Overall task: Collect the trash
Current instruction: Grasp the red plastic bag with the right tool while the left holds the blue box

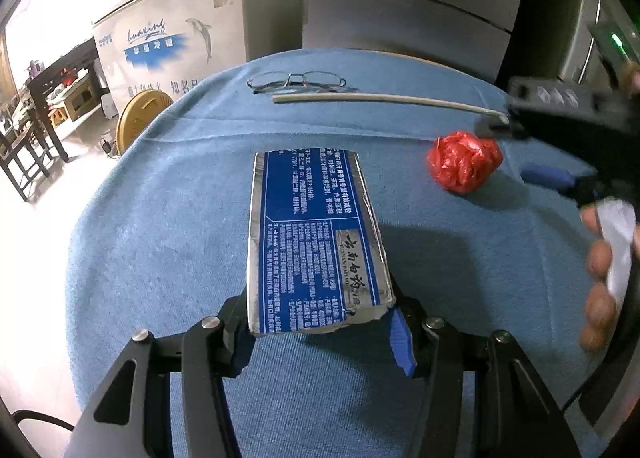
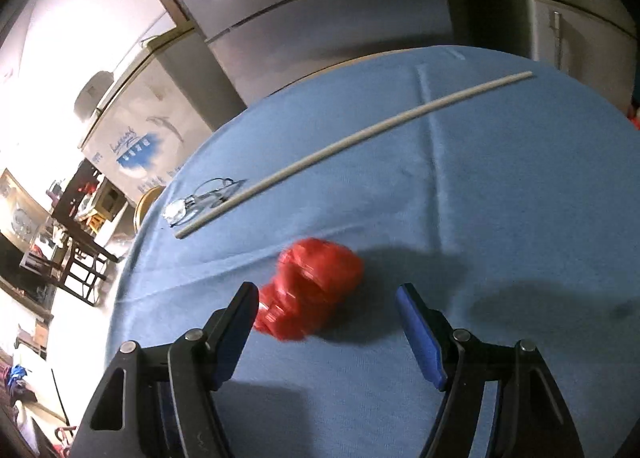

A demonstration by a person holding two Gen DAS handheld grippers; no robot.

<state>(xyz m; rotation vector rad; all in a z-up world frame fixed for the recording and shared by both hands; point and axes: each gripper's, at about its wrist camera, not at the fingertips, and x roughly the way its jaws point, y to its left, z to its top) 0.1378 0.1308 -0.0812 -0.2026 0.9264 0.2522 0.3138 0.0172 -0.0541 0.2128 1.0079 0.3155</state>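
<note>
My left gripper [image 1: 320,328] is shut on the near end of a flattened blue and silver toothpaste box [image 1: 316,234] and holds it above the blue cloth. A crumpled red plastic bag [image 1: 464,166] lies on the cloth to the right of the box. In the right wrist view the red bag [image 2: 316,290] sits between the tips of my open right gripper [image 2: 328,294], close to the left finger. The right gripper also shows in the left wrist view [image 1: 532,150], just right of the bag.
A round table with a blue cloth [image 1: 168,242] holds a pair of glasses [image 1: 296,81] and a long pale stick [image 1: 384,100] at its far side; both also show in the right wrist view, the glasses [image 2: 200,200] and the stick [image 2: 360,146]. Grey refrigerators [image 1: 400,2] and a white chest freezer [image 1: 172,38] stand behind.
</note>
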